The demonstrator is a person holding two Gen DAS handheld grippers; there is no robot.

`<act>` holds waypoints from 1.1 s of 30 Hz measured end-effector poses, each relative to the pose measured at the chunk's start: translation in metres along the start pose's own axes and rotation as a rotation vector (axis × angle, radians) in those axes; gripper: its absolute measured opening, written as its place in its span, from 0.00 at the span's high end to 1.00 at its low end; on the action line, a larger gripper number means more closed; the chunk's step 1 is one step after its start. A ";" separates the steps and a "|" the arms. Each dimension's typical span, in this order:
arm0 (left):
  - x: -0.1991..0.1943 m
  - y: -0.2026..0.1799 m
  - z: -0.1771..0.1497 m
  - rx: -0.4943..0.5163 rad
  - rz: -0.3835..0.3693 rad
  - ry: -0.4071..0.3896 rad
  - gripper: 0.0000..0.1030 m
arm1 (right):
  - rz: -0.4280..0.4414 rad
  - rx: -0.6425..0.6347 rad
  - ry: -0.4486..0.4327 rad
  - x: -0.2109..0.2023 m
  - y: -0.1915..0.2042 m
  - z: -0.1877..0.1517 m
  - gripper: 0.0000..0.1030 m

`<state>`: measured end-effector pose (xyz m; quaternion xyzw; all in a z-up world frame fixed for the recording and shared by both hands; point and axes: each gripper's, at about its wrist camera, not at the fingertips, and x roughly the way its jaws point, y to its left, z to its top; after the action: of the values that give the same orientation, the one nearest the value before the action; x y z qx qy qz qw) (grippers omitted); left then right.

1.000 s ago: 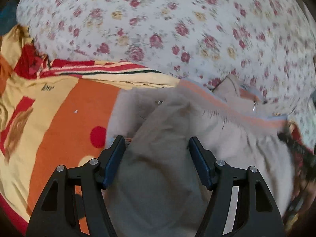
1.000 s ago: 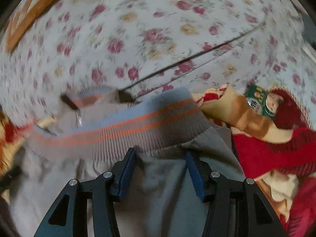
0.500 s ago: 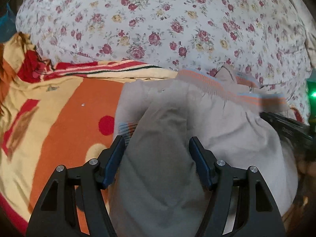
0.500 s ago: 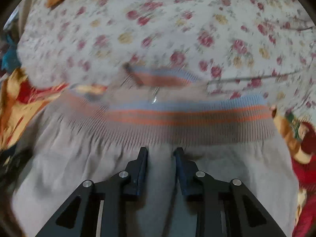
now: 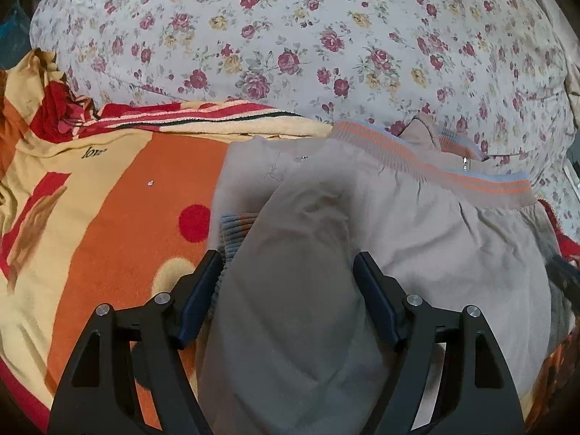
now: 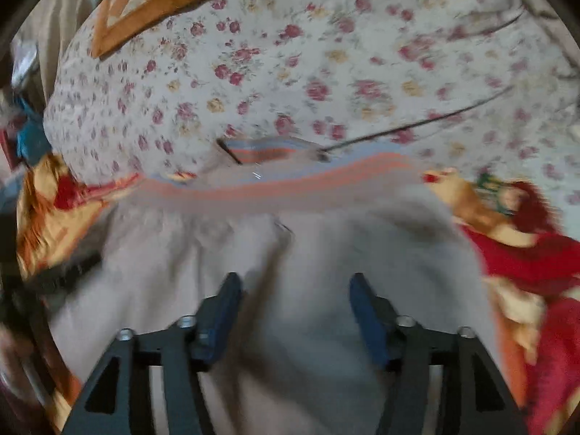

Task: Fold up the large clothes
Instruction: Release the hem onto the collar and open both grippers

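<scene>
The left gripper (image 5: 288, 291) has its jaws opening, and a fold of the grey jacket (image 5: 417, 239) lies between the pads without being pressed. The right gripper (image 6: 295, 311) is likewise opening over the jacket's body (image 6: 326, 253), holding nothing. The jacket lies partly folded on the orange blanket (image 5: 119, 217), its striped hem (image 5: 471, 183) toward the floral quilt (image 5: 326, 36) and a ribbed cuff (image 5: 233, 232) protruding at the left pad. Judged from this layout, the next grasp should take full-thickness edges, both grippers level, so the fold lands square; the cuff should be tucked in first.
</scene>
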<state>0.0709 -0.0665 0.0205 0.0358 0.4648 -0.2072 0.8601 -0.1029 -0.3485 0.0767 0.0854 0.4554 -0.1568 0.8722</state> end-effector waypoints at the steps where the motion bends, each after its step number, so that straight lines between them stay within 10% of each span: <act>1: 0.000 0.000 -0.001 0.006 0.004 -0.005 0.27 | -0.023 -0.006 0.000 -0.007 -0.010 -0.010 0.38; 11: -0.001 -0.006 -0.010 0.042 0.050 -0.052 0.24 | -0.019 0.134 0.020 0.002 -0.074 -0.056 0.32; 18: 0.001 -0.003 -0.011 0.022 0.040 -0.051 0.23 | 0.023 0.033 0.055 0.012 -0.057 -0.052 0.00; 23: -0.009 -0.001 -0.006 0.014 0.034 -0.031 0.24 | -0.016 0.074 0.001 -0.006 -0.056 -0.053 0.14; 30: -0.040 -0.006 -0.006 0.005 0.001 -0.082 0.24 | 0.172 0.041 -0.121 -0.042 -0.029 -0.041 0.17; 33: -0.023 -0.015 -0.012 0.039 0.041 -0.024 0.24 | 0.093 0.030 -0.068 -0.020 -0.021 -0.040 0.29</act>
<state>0.0449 -0.0695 0.0346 0.0599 0.4496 -0.1989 0.8688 -0.1520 -0.3529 0.0703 0.1141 0.4189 -0.1260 0.8920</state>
